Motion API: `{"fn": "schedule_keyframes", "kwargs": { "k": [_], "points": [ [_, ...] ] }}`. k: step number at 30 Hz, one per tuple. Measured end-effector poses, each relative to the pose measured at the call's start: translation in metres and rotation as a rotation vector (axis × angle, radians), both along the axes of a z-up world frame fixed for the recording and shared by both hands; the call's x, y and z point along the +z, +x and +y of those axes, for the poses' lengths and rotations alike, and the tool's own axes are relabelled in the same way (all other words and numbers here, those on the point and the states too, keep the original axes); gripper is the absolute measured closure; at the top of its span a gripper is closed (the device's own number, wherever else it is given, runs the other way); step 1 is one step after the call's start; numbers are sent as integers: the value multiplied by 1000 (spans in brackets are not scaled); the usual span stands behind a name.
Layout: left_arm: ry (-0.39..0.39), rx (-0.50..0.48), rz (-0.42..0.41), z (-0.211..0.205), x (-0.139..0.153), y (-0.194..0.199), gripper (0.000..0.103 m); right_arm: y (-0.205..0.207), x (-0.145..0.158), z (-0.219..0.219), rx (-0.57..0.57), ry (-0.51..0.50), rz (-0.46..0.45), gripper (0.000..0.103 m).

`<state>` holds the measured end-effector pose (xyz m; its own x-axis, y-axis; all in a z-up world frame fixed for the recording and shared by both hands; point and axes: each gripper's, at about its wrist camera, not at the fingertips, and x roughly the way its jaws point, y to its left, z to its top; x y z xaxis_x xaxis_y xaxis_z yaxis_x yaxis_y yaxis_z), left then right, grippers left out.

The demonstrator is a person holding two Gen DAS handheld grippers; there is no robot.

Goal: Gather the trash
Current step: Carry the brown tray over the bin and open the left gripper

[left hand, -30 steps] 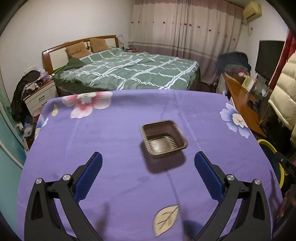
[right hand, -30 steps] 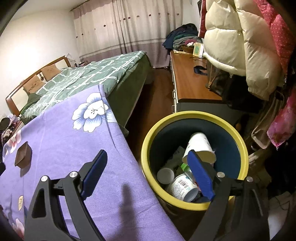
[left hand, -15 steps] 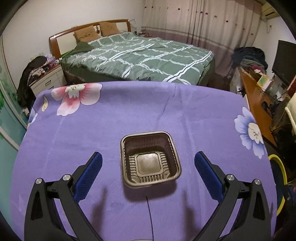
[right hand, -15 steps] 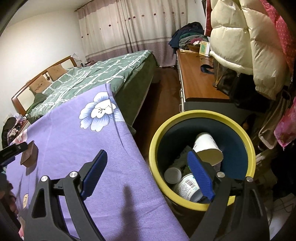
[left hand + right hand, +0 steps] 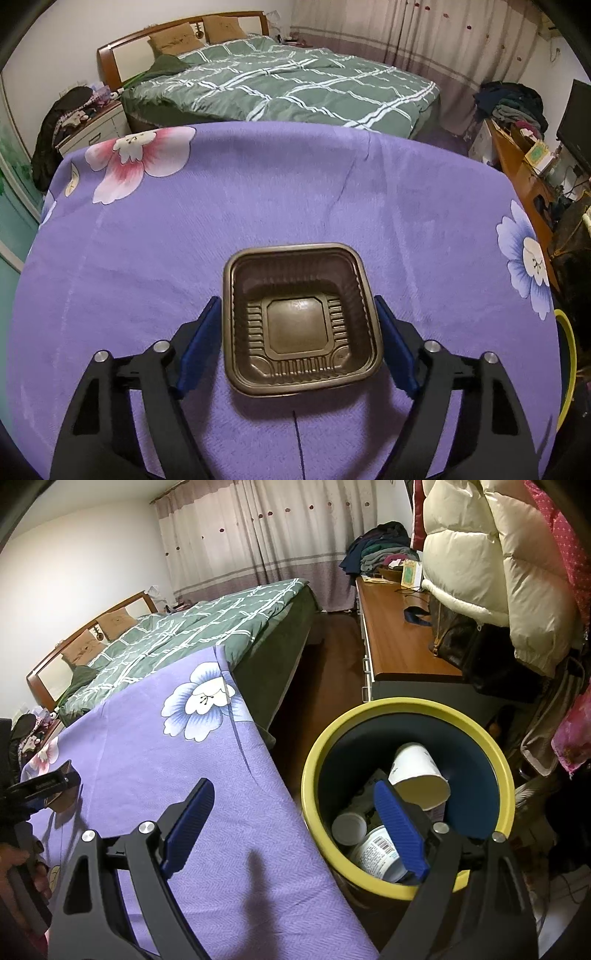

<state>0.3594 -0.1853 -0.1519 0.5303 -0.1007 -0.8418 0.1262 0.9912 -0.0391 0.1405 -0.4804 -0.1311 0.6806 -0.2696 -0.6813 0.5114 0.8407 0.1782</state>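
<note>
A brown square plastic tray (image 5: 299, 321) sits on the purple flowered tablecloth (image 5: 258, 206). My left gripper (image 5: 299, 332) is open, its blue pads on either side of the tray, close to its walls; I cannot tell if they touch. My right gripper (image 5: 295, 812) is open and empty, held over the table's right edge and the yellow-rimmed trash bin (image 5: 406, 709). The bin holds a white paper cup (image 5: 419, 775) and several containers. The tray and the left gripper also show at the far left of the right wrist view (image 5: 55, 786).
A green plaid bed (image 5: 288, 85) stands beyond the table. A wooden desk (image 5: 399, 642) with clutter and hanging coats (image 5: 480, 561) are at the right, behind the bin. The bin's rim (image 5: 569, 354) shows past the table's right edge.
My left gripper has moved forward and down to the tray, which now sits between its pads, and the jaws have narrowed. My right gripper has stayed open and drifted slightly over the bin.
</note>
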Motion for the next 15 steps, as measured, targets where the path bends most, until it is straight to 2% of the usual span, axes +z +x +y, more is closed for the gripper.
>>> {"fn": "schedule_keyframes", "kwargs": {
  "k": [1,11,15],
  "points": [
    [3,-8,-1,-1,0,0,33,0,0,0,0,0,0,19],
    [-15,-82,-26,-13,10,-18,35,-8,2,0,-19,-1,-41,19],
    [-28,-133,-44,-28,22,-31,34,-19,5,3,12,-3,-34,19]
  ]
}}
